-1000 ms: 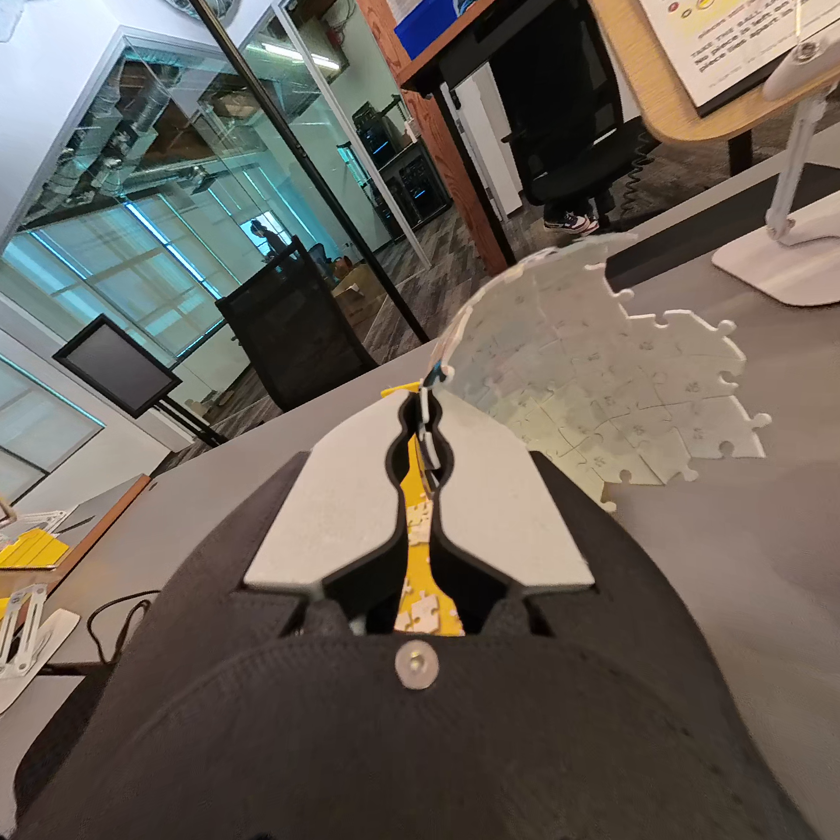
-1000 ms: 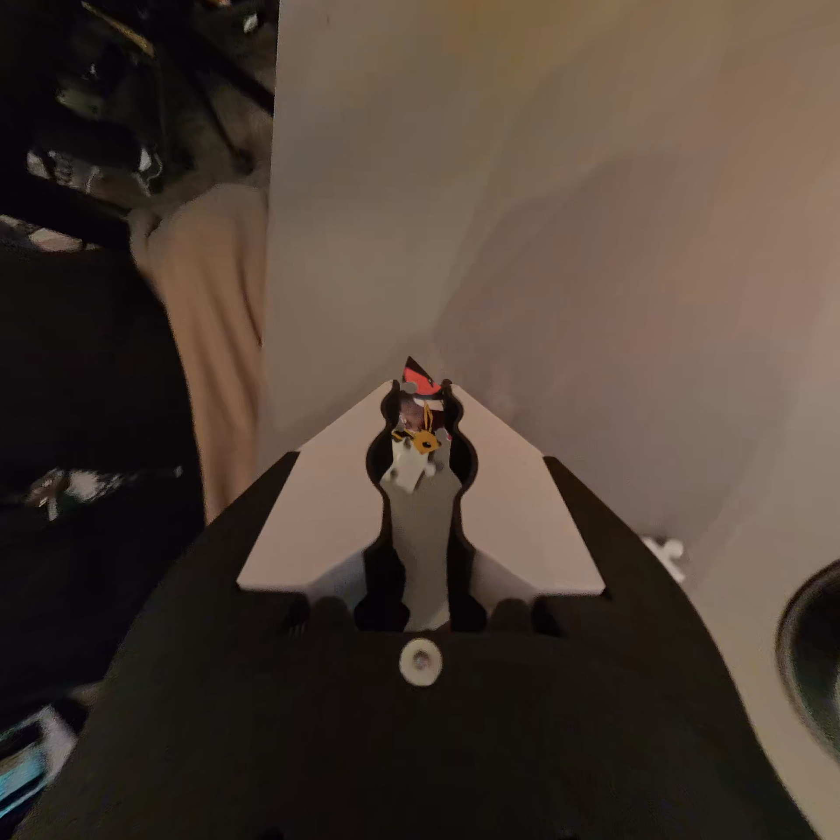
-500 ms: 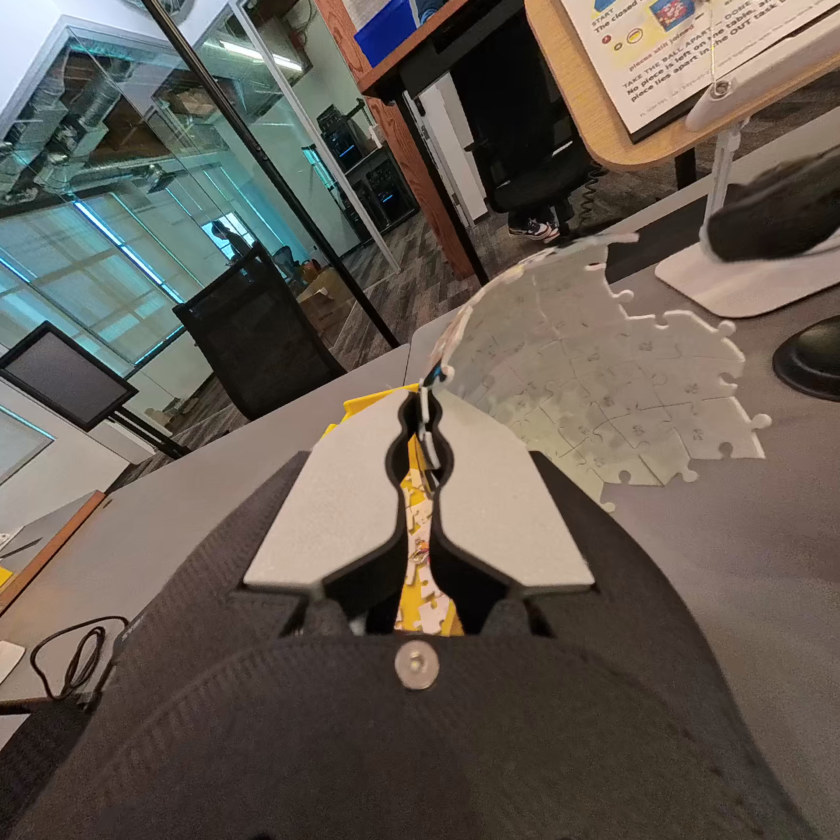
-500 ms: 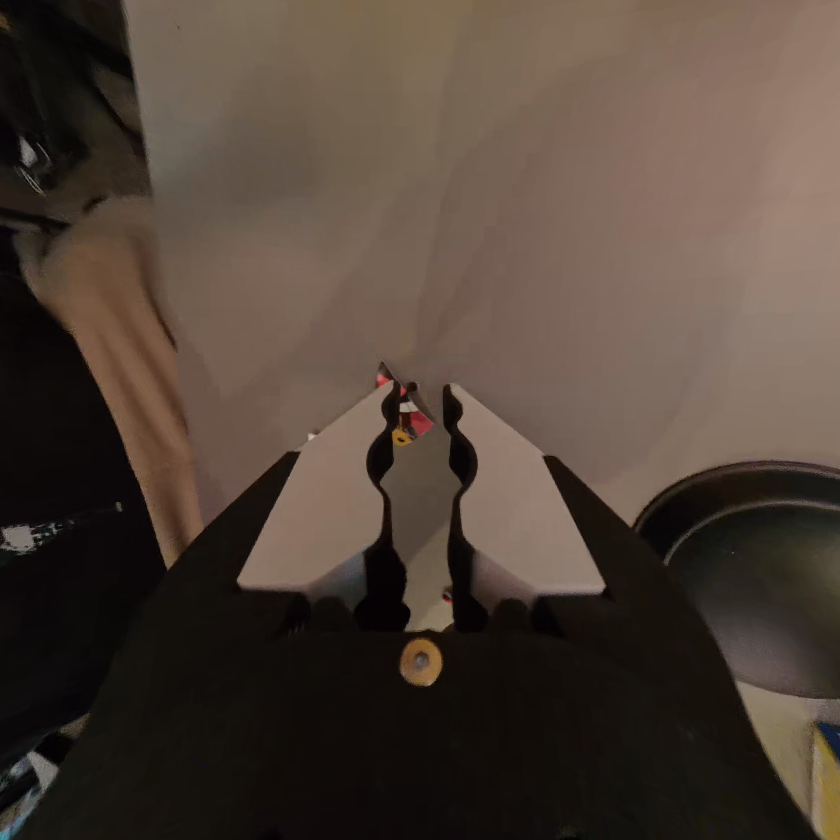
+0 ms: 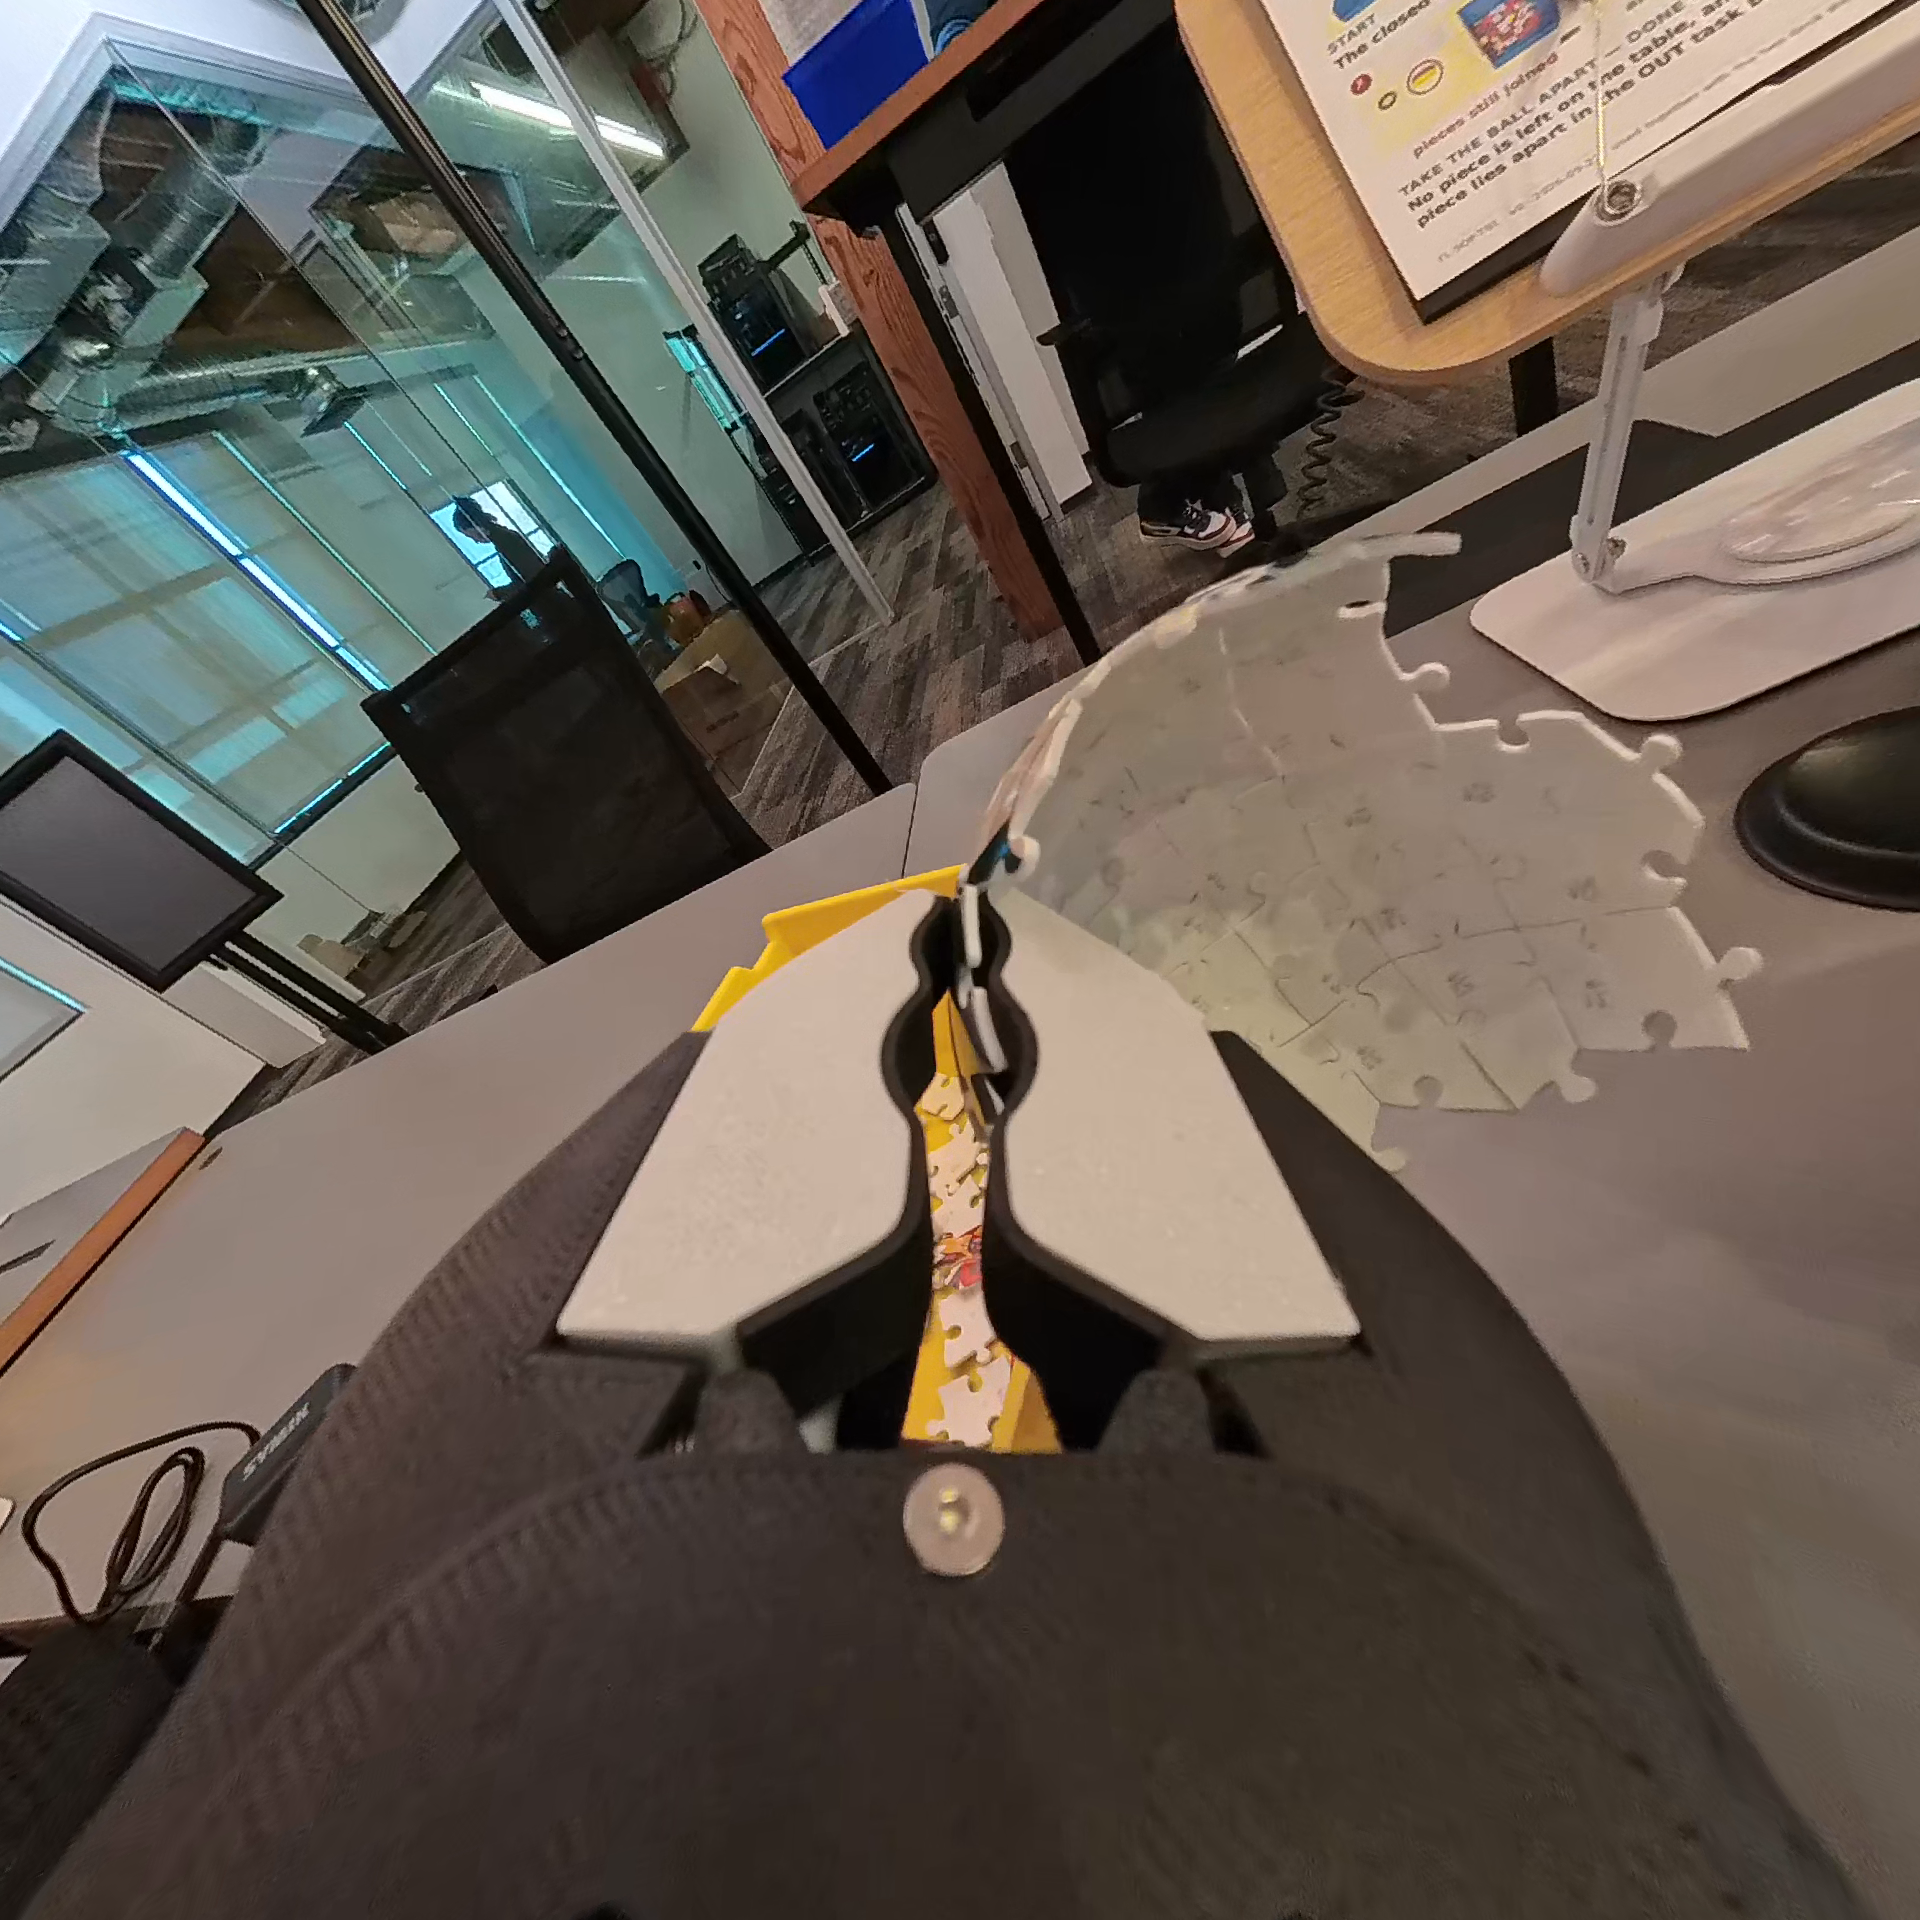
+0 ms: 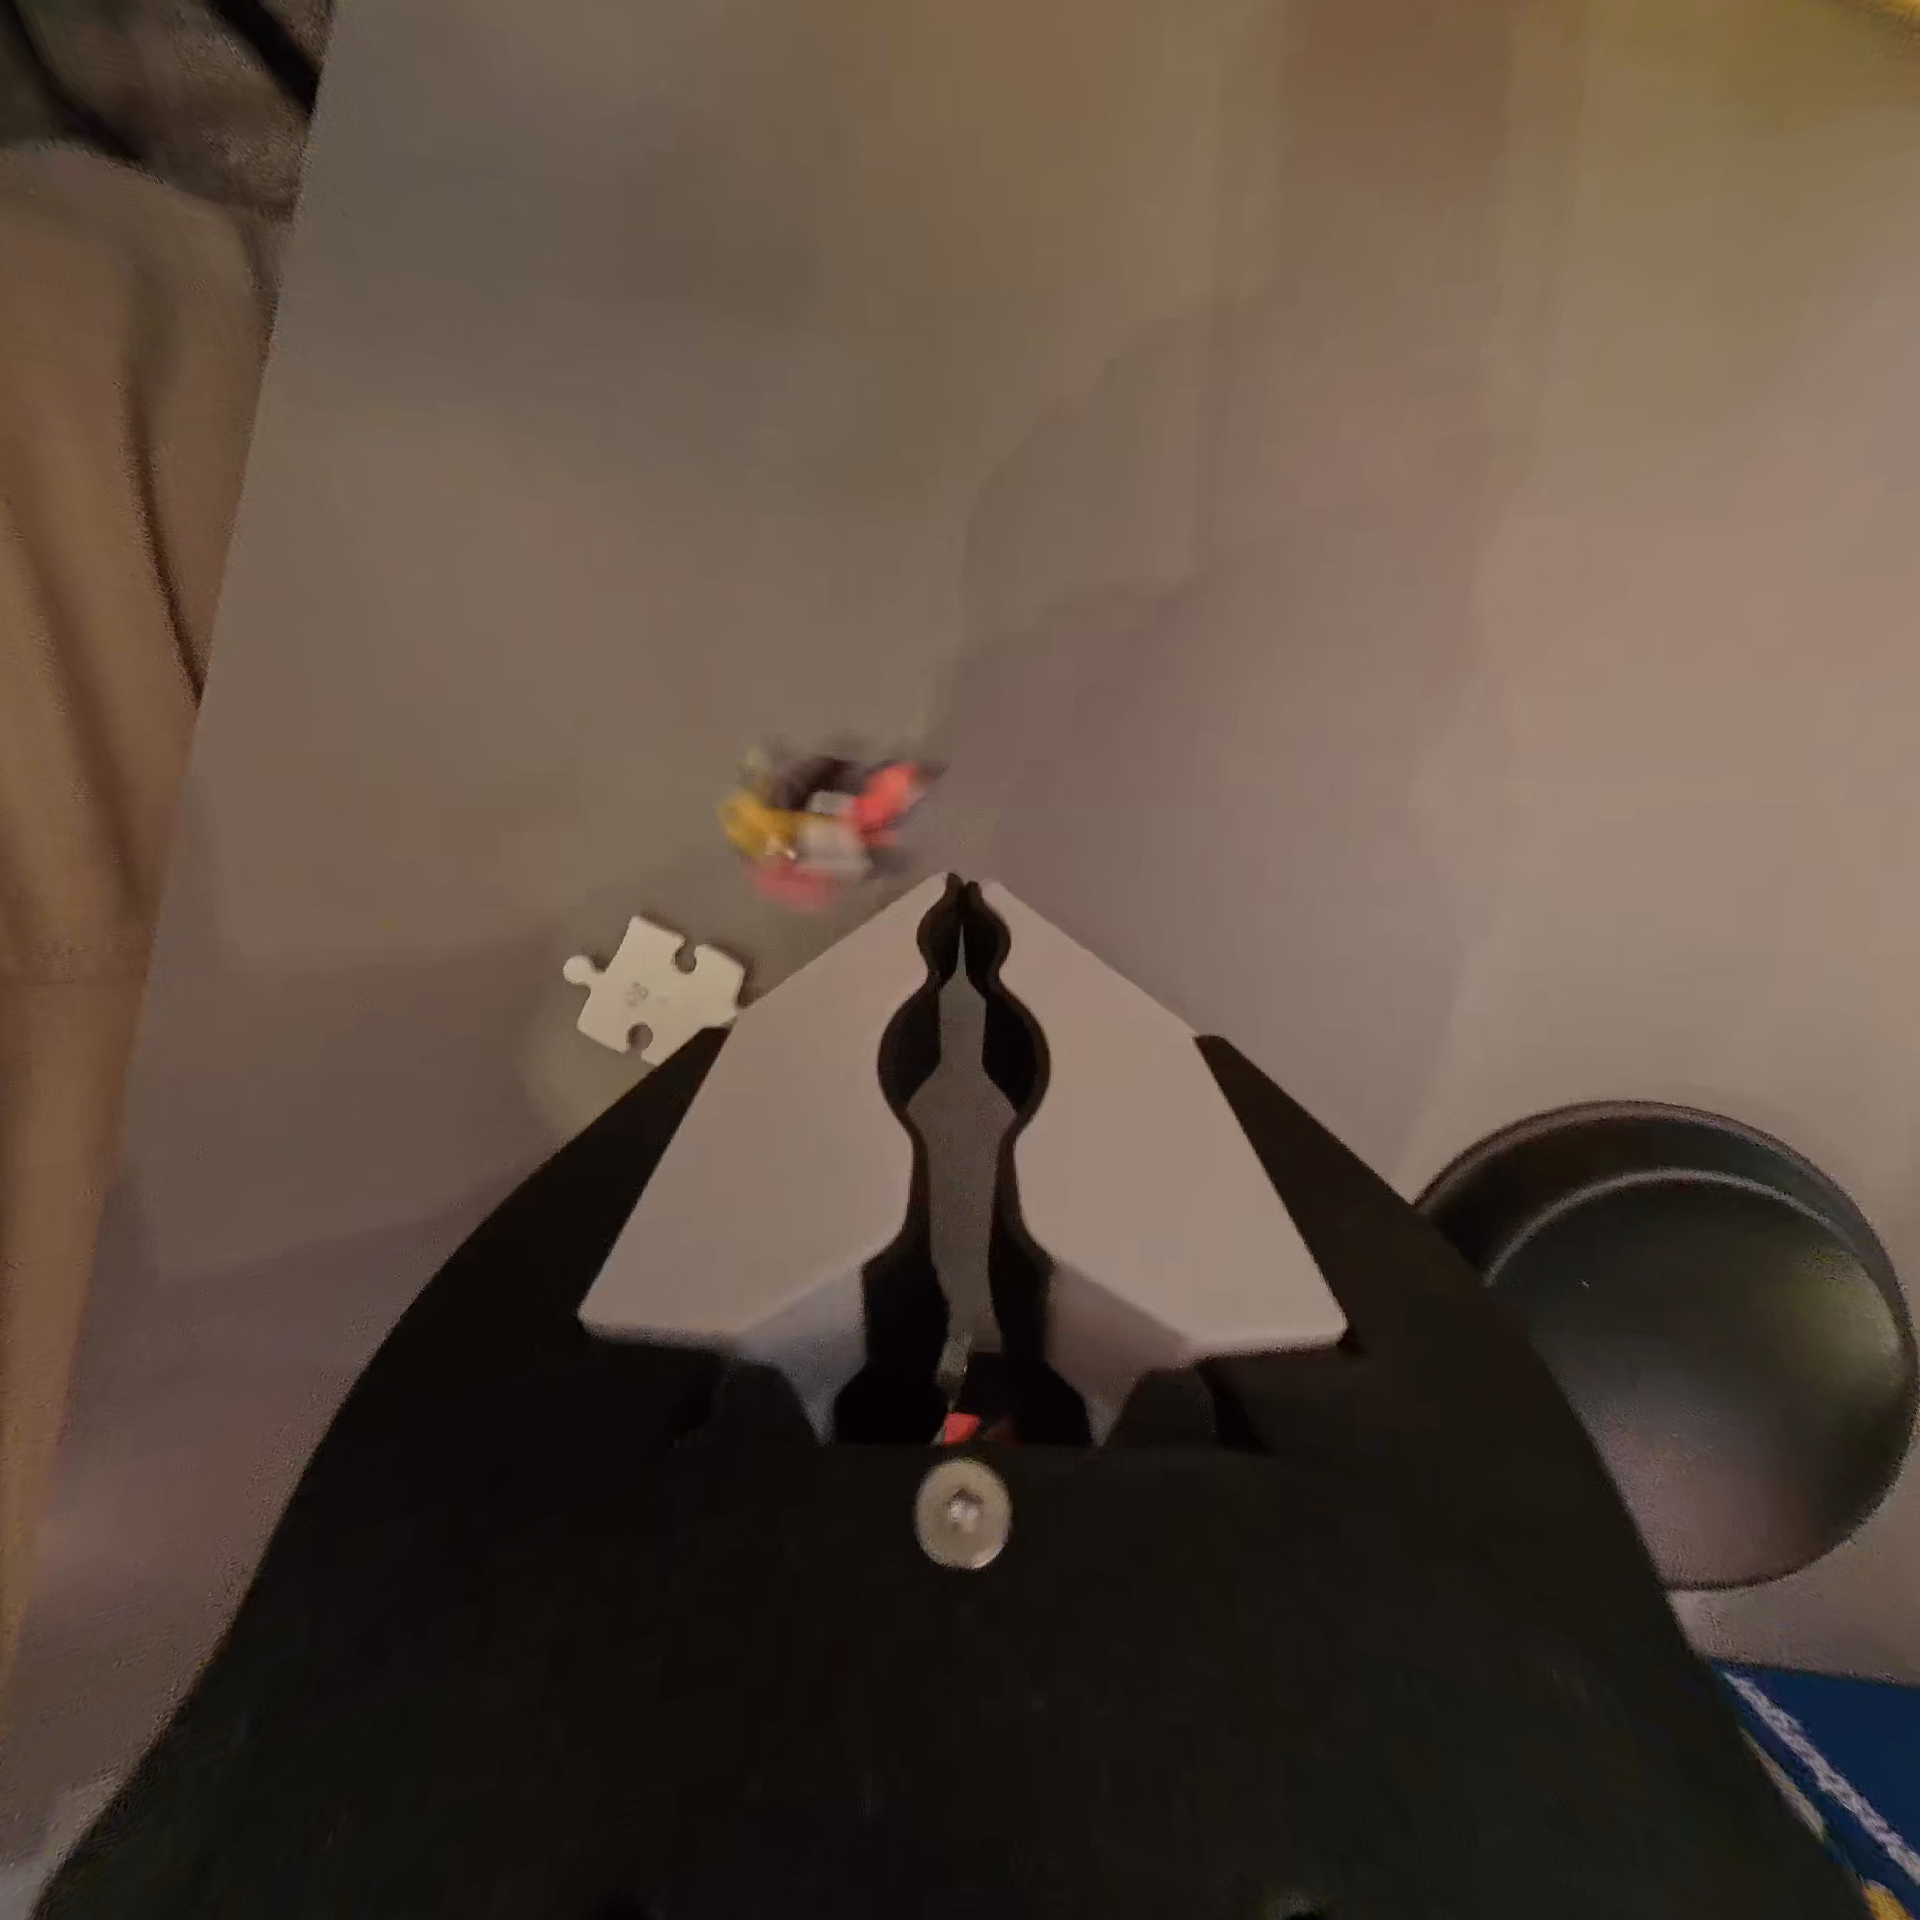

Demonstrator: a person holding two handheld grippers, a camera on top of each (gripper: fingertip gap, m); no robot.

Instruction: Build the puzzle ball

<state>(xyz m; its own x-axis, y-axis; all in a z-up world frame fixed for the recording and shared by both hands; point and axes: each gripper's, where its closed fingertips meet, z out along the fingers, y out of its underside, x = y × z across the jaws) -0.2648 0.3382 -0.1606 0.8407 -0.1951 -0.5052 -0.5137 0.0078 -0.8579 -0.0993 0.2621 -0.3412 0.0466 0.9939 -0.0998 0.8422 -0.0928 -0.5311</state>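
Grey desk (image 5: 1662,1299) fills the foreground of a glass-walled office, with a white stand's base (image 5: 1704,634) and a black round dish (image 5: 1849,821) at the far right. Clamped on the rim of the half-built puzzle ball (image 5: 1382,883), the left hand-held gripper (image 5: 977,925) holds the curved white shell up off the desk, inner side showing. Below it sits a yellow tray (image 5: 831,920) of loose pieces.

Over the desk, the right hand-held gripper (image 6: 961,888) has its tips pressed together with nothing visible between them. Just beyond lie a blurred printed puzzle piece (image 6: 826,821) and a white face-down piece (image 6: 655,987).

My judgement: the step in hand is fetching the next piece. That calls for opening the right jaws, pinching one piece by its edge, then carrying it to the shell's open, knobbed border.
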